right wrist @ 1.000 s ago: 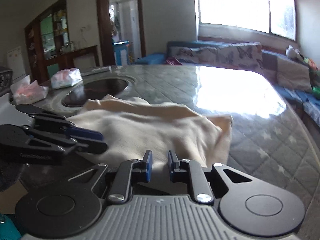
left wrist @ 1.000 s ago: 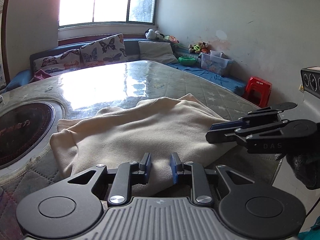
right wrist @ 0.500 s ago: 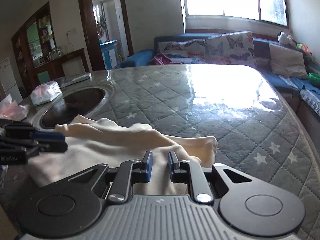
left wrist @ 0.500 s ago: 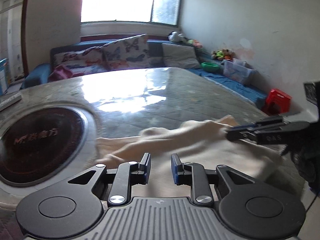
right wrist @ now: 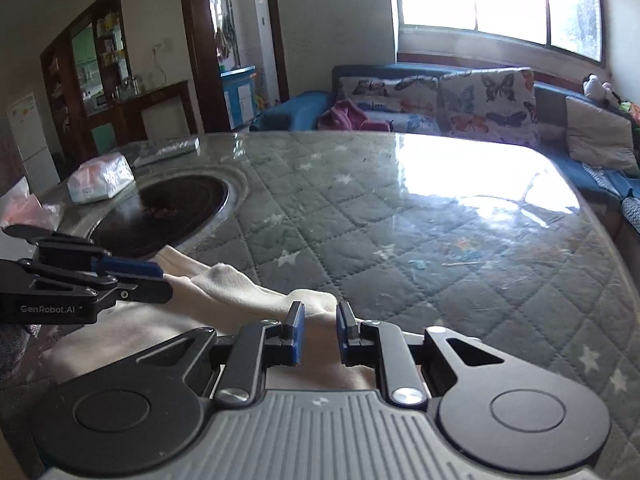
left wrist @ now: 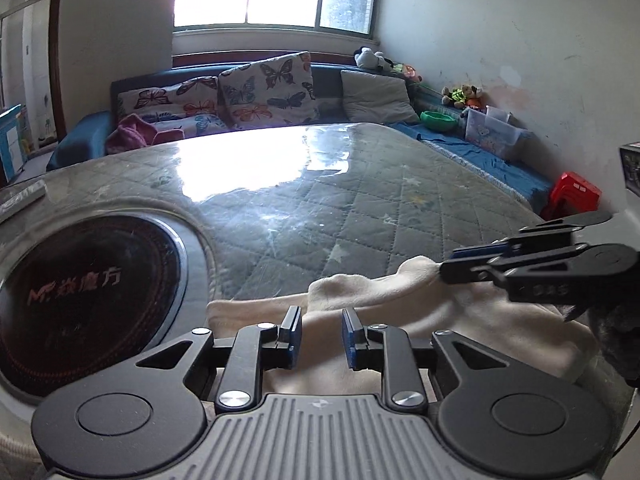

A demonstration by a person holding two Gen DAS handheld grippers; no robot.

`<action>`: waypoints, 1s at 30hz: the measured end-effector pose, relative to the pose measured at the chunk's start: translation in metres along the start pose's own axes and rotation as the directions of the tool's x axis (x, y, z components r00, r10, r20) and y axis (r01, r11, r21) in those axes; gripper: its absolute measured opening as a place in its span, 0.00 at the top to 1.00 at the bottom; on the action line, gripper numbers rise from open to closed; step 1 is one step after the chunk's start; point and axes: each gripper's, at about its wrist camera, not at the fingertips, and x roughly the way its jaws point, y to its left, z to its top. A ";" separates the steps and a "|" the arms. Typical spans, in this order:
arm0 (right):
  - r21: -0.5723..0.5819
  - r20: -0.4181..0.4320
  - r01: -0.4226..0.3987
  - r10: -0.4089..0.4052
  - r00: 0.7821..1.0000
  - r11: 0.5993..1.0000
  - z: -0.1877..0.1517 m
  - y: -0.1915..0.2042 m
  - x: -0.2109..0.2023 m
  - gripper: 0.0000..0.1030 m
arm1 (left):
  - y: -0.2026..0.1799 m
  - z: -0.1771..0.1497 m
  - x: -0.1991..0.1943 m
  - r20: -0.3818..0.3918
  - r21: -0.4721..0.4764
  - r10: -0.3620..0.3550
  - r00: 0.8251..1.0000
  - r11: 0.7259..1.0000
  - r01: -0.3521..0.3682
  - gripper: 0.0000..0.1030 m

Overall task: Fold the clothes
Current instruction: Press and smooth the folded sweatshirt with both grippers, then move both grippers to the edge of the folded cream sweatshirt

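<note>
Cream garment's near edge hidden

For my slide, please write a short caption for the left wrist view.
Both grippers, left and right, pinch the cream garment on the quilted table.

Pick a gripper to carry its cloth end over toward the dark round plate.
Right gripper, probably: it pinches the cloth end farthest from the round plate, so that end can swing over; the left gripper holds the end beside it.

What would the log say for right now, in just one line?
task: fold clothes | left gripper: shut on cream garment | right gripper: shut on cream garment | garment: bunched at near edge of quilted table
</note>
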 end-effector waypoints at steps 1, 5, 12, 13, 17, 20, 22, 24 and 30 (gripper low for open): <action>-0.012 -0.010 0.013 -0.013 1.000 1.000 -0.001 0.001 0.006 0.84 | -0.001 0.001 0.005 -0.008 0.007 0.003 1.000 1.000 -0.003 0.77; 0.009 -0.010 0.018 -0.018 1.000 1.000 -0.001 -0.002 0.008 0.85 | -0.004 0.005 0.022 -0.034 0.019 0.024 0.999 1.000 -0.024 0.75; -0.026 0.008 0.007 -0.007 1.000 1.000 0.001 0.009 0.006 0.84 | -0.003 0.006 0.025 -0.052 0.020 0.031 0.998 0.999 -0.030 0.73; -0.030 0.003 0.016 -0.016 1.000 0.999 0.000 0.009 0.009 0.84 | -0.002 0.007 0.026 -0.056 0.013 0.029 0.998 1.000 -0.028 0.73; -0.041 0.017 0.024 -0.023 1.000 0.999 0.002 0.013 0.003 0.84 | 0.001 0.007 0.022 -0.057 -0.012 0.027 0.998 1.000 -0.028 0.70; -0.073 0.038 0.024 -0.021 0.999 0.997 0.000 0.021 -0.011 0.84 | -0.001 0.006 0.016 -0.049 -0.010 0.036 0.998 0.999 -0.037 0.69; -0.086 0.042 0.013 -0.010 0.999 0.996 -0.002 0.026 -0.018 0.84 | -0.001 0.005 0.010 -0.039 -0.018 0.040 0.998 0.999 -0.041 0.66; -0.108 0.045 0.006 -0.001 0.999 0.994 -0.005 0.033 -0.025 0.83 | 0.000 0.003 0.004 -0.031 -0.022 0.049 0.998 0.999 -0.049 0.63; -0.140 0.054 -0.031 0.038 0.998 0.990 -0.014 0.053 -0.044 0.79 | 0.006 -0.005 -0.016 -0.015 -0.033 0.079 0.997 0.996 -0.080 0.58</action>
